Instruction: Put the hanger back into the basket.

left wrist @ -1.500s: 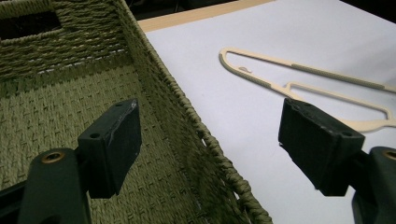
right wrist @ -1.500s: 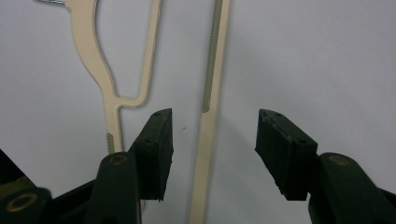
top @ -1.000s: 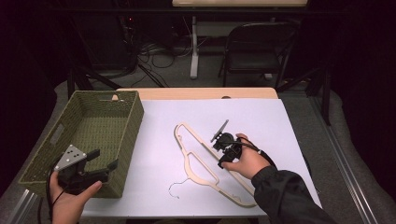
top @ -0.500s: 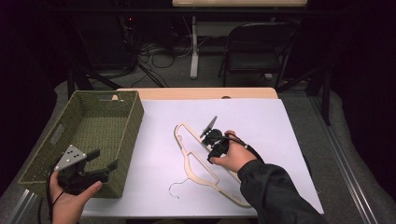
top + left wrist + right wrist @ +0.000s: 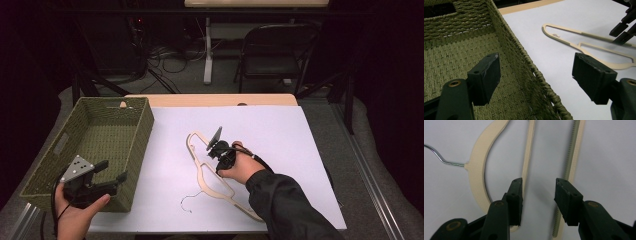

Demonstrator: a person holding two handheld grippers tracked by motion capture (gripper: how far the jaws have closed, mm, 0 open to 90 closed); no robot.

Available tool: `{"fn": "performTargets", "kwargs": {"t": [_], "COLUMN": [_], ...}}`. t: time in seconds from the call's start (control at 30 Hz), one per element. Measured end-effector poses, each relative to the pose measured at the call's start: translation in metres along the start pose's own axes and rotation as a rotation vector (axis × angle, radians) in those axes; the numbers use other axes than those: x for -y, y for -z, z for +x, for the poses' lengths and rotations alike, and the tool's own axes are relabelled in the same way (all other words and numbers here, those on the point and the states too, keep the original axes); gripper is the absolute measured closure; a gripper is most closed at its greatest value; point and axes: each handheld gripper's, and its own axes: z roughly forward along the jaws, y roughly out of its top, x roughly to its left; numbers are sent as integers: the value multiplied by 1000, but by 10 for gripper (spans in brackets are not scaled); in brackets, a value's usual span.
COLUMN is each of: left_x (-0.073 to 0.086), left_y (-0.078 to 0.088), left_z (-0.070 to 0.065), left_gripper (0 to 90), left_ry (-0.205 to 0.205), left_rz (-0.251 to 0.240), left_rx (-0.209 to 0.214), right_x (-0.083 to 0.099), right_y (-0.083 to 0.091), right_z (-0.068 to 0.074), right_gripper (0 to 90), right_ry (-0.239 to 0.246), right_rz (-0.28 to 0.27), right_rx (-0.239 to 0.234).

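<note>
A cream wooden hanger point(image 5: 201, 175) with a wire hook lies flat on the white sheet. My right gripper point(image 5: 216, 144) points down over its upper end. In the right gripper view the hanger point(image 5: 477, 157) lies under the open right gripper point(image 5: 539, 187). One jaw is over the thin inner bar and the other over the ribbed bar point(image 5: 571, 157). The jaws have just been closing, with only bare sheet in the gap. My left gripper point(image 5: 111, 176) is held open at the near right corner of the woven green basket point(image 5: 145, 131). The left gripper point(image 5: 536, 67) straddles the basket wall point(image 5: 529, 60).
The white sheet point(image 5: 280, 135) covers most of the wooden table. The basket takes up the left side. A folding chair point(image 5: 272, 55) and cables stand on the floor beyond the far edge. The hanger point(image 5: 579, 45) shows in the left gripper view.
My right gripper has moved left and a little down onto the hanger's upper end, and its jaws have narrowed. The left hand has stayed put.
</note>
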Motion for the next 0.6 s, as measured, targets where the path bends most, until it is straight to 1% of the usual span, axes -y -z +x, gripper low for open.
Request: {"fn": "performTargets", "kwargs": {"t": [0.03, 0.1, 0.13, 0.17, 0.2, 0.23, 0.27, 0.33, 0.37, 0.43, 0.47, 0.5, 0.53, 0.6], "left_x": [0, 0, 0, 0, 0, 1, 1, 1, 1, 1, 1, 1, 1, 1], "left_y": [0, 0, 0, 0, 0, 0, 0, 0, 0, 0, 0, 0, 0, -1], "left_z": [0, 0, 0, 0, 0, 0, 0, 1, 1, 1, 1, 1, 1, 1], "left_gripper": [230, 230, 230, 230, 230, 230, 230, 230, 230, 230, 230, 230, 230, 230], "left_ry": [2, 0, 0, -1, -1, -1, -1, 0, 2, 0, 0, -1, -1, -1], "left_rz": [-2, -1, 0, 1, 1, 1, 1, 1, 0, 1, 1, 1, 3, 6], "left_rx": [0, 0, 0, 0, 0, 0, 0, -1, -1, -2, -2, -2, -1, -2], "right_x": [-1, -3, -3, -4, -5, -5, -6, -7, -7, -8, -9, -10, -9, -9], "right_y": [-2, -4, -6, -7, -7, -7, -10, -12, -12, -16, -17, -16, -20, -21], "right_z": [0, 1, 1, 2, 2, 2, 4, 4, 5, 7, 7, 7, 9, 10], "right_gripper": [599, 609, 611, 622, 636, 636, 655, 661, 675, 697, 709, 725, 731, 739], "right_ry": [1, -1, -7, -5, -3, -3, -16, -14, -20, -34, -29, -17, -41, -38], "right_rz": [-9, 8, 4, 11, 26, 26, 35, 29, 41, 51, 55, 84, 53, 74], "right_rx": [-6, -2, -8, 1, -5, -5, -22, -18, -19, -44, -39, -35, -44, -38]}}
